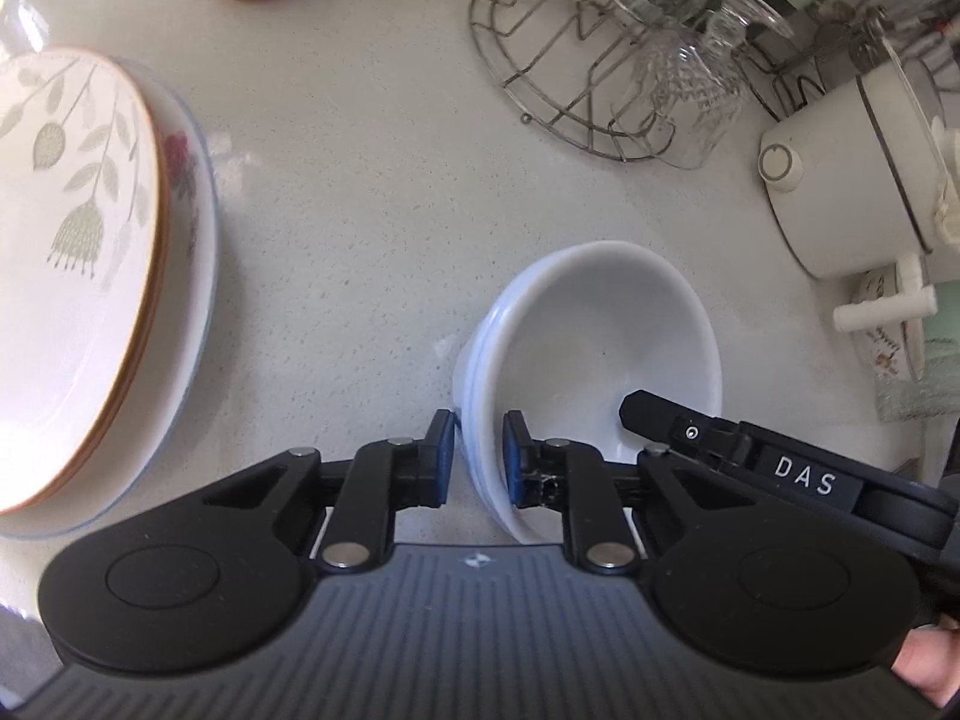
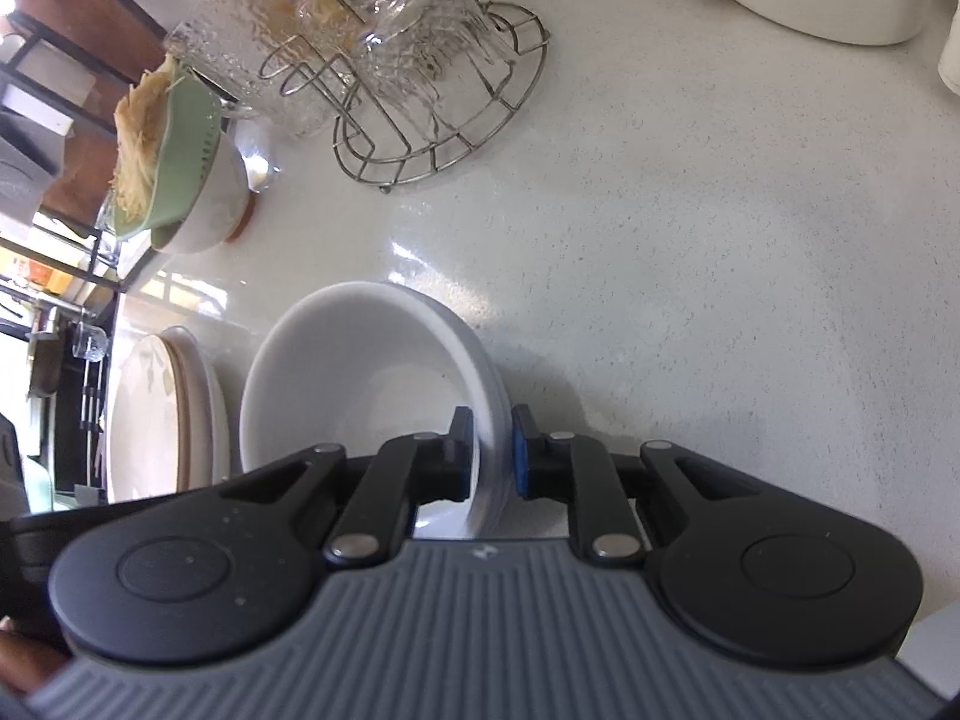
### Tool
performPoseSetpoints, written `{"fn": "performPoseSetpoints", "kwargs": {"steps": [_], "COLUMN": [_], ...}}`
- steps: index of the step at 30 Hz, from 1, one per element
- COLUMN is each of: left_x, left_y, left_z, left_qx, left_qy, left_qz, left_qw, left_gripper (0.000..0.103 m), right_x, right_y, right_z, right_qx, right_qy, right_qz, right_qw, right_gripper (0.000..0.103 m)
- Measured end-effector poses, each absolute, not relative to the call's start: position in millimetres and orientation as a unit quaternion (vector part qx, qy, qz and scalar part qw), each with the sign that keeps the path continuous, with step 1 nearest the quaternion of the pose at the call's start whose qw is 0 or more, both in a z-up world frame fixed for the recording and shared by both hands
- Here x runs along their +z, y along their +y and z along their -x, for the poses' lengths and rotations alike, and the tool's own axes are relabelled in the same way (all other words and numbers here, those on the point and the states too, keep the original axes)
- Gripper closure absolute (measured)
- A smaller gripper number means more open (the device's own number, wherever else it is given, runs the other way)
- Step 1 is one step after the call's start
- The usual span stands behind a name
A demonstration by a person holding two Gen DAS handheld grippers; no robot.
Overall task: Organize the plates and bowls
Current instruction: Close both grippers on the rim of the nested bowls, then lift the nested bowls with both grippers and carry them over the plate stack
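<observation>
Left gripper [image 1: 477, 459]: jaws pinch near rim of stacked white bowls [image 1: 600, 348] | Right gripper [image 2: 492, 459]: jaws pinch opposite rim of same bowls [image 2: 366, 372] | Bowls: on white countertop [image 1: 360, 180], just right of plate stack [image 1: 78, 264] | Glass rack [image 1: 576, 78]: behind, well apart

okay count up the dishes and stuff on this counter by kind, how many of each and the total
White bowls, nested and pinched at the rim by both grippers: at least 2
Stacked plates: at least 2
White bowl holding a green colander: 1
Wire glass rack: 1
White cooker: 1
Total: at least 7
</observation>
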State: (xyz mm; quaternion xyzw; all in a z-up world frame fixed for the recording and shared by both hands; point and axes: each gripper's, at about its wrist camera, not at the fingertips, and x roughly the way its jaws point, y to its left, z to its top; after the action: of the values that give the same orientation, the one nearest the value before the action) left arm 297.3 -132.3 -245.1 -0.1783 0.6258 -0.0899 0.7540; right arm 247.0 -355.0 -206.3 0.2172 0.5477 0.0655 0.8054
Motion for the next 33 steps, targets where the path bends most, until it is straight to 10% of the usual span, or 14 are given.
{"fn": "performPoseSetpoints", "kwargs": {"steps": [33], "left_x": [-138.0], "left_y": [-21.7], "left_z": [-318.3], "left_qx": [-0.172], "left_qy": [0.560], "left_qz": [0.182], "left_qw": [0.789], "left_gripper": [0.083], "right_x": [-111.3], "right_y": [-266.0], "right_z": [-254.8], "right_qx": [0.076], "right_qy": [0.497], "right_qz": [-0.217], "right_qw": [0.837], "right_gripper": [0.086]}}
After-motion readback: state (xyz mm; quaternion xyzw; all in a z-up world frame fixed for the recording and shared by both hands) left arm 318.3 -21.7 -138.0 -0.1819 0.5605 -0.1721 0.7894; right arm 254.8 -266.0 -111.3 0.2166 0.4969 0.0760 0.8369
